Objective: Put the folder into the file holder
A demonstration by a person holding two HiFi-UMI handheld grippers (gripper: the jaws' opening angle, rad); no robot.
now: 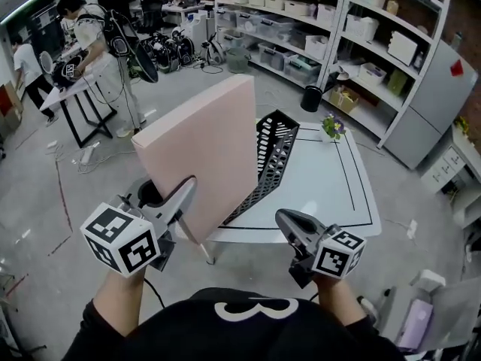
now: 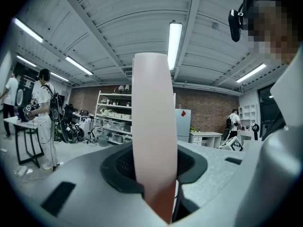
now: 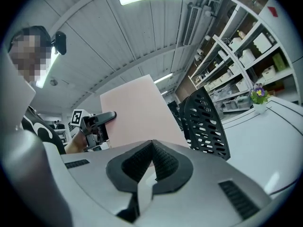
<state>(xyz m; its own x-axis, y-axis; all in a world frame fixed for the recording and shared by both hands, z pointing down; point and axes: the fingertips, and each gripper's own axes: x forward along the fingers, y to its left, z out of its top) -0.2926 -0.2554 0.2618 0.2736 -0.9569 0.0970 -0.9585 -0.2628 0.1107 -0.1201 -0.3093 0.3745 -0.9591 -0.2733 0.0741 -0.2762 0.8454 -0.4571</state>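
In the head view, the left gripper is holding the pink folder upright in the air, its long edge rising just left of the file holder on the table. In the left gripper view, the jaws are pinching the folder's lower edge. In the right gripper view, the right gripper is sitting closed and empty.

grey floor, white shelving, brick wall

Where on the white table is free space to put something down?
The table is bare from the file holder to its right edge and from the flower pot to the near edge. The left is crowded: the file holder stands there and the left claw holds the folder by it.
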